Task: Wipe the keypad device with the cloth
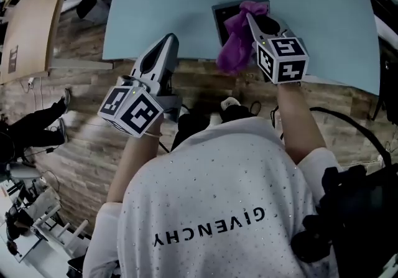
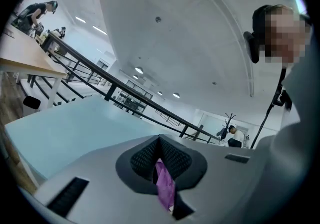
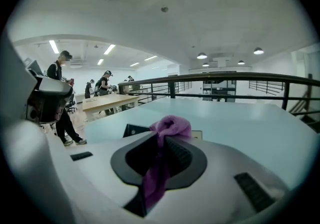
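Keypad device lies at the near edge of the pale blue table, partly under the purple cloth. The right gripper is clamped on that cloth above it. The left gripper, off to the left, is closed on a purple scrap.

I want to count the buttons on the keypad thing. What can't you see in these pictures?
- Keypad device buttons: head view, covered by the purple cloth clamped in the right gripper; right gripper view shows only a dark corner.
- Purple strip between the left gripper's shut jaws: left gripper view, too little shows to name it.
- Table far side: cut off by head view's top edge.
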The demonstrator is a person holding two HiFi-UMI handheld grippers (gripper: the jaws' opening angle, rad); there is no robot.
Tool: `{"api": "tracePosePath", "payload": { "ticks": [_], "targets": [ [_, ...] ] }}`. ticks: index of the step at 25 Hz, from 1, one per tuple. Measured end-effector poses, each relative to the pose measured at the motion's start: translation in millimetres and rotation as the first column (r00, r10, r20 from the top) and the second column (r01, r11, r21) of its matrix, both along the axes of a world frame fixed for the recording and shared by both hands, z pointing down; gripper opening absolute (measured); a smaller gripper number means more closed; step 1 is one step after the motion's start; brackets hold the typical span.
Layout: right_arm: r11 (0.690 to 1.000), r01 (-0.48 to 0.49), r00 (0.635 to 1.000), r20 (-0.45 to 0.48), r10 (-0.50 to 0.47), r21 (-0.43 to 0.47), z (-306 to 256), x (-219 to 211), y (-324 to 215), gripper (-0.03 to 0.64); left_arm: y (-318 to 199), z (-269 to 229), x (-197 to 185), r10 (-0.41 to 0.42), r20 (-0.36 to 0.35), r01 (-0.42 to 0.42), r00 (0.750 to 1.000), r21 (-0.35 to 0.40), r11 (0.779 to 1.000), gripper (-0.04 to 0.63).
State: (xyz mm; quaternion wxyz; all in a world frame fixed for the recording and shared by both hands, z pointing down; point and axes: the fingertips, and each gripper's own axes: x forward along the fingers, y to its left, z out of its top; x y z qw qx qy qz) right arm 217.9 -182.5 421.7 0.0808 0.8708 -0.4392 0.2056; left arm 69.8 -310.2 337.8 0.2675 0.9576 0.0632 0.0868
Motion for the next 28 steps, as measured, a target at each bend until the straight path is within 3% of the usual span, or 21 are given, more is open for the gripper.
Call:
{"api": "tracePosePath", "payload": {
  "ticks": [7, 13, 19, 23, 28],
  "targets": [
    [0.994, -0.108, 0.994, 0.009, 0.107, 0.027, 2, 34, 50, 0.040, 5, -5, 19, 0.012, -0.007, -0.011, 1.000, 0.033, 0.999, 0.006],
    [0.997, -0.074, 0.997, 0.032, 0.073, 0.034, 4, 51, 68, 0.041, 21, -20, 31, -0.020, -0.021, 0.021, 1.000, 0.041, 0.999, 0.006],
    [0.986, 0.117, 0.991, 0.056, -0.124, 0.118, -16, 31, 34, 0.041, 16, -17, 33, -0.138, -0.008, 0.138, 0.990, 0.024, 0.990, 0.006],
    [0.937, 0.312, 0.942, 0.074, -0.327, 0.157, -25, -10, -9, 0.041, 21, -17, 37, -0.185, 0.001, 0.185, 0.983, 0.042, 0.982, 0.006],
    [0.863, 0.497, 0.860, 0.082, -0.503, 0.089, -7, -55, -43, 0.040, 21, -13, 38, -0.212, 0.027, 0.211, 0.977, 0.042, 0.977, 0.006]
  ]
}}
